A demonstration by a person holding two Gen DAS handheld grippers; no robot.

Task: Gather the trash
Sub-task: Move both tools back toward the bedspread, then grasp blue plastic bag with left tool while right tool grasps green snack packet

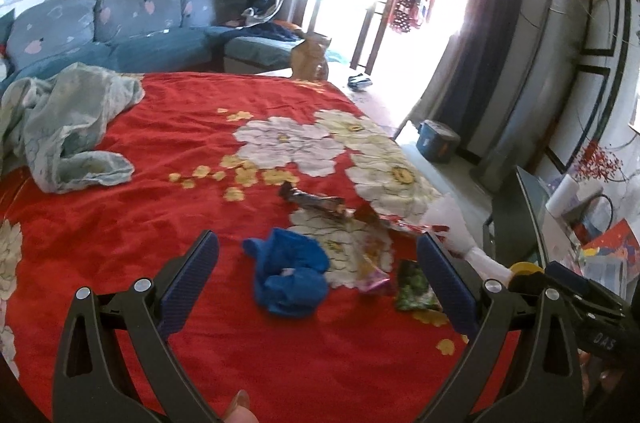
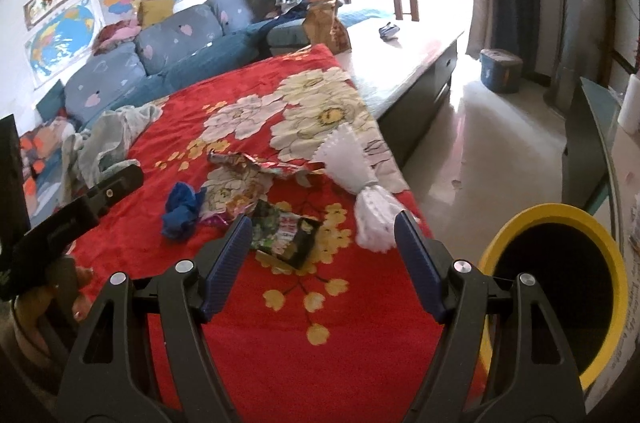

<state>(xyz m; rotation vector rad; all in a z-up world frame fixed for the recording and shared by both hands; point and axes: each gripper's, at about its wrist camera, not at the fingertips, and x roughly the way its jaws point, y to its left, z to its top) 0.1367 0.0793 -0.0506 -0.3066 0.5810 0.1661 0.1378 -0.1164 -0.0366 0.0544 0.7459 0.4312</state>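
Both hand-held grippers hover over a bed covered by a red floral blanket, and no trash has been picked up yet; this looks like the approach before the first grasp. The left hand-held gripper stands wide open and empty, aimed at a crumpled blue wad lying on the blanket just beyond its fingertips. The right hand-held gripper is likewise open with nothing between its pads, and points toward a dark green snack wrapper lying near the bed's right edge.

The trash sits in a loose cluster: a brown bar wrapper farther off, a crinkled red foil wrapper beside it, and a white pleated paper piece at the right edge of the bed. A yellow-rimmed bin stands close on the right, the likely place for drop-off.

The next move probably calls for lowering one gripper onto a single item and closing on it without pinching the blanket. The pieces lie close together, some overlapping, so grabbing two at once is a risk. A rumpled pale cloth lies far left, well apart, and a sofa sits beyond the bed.
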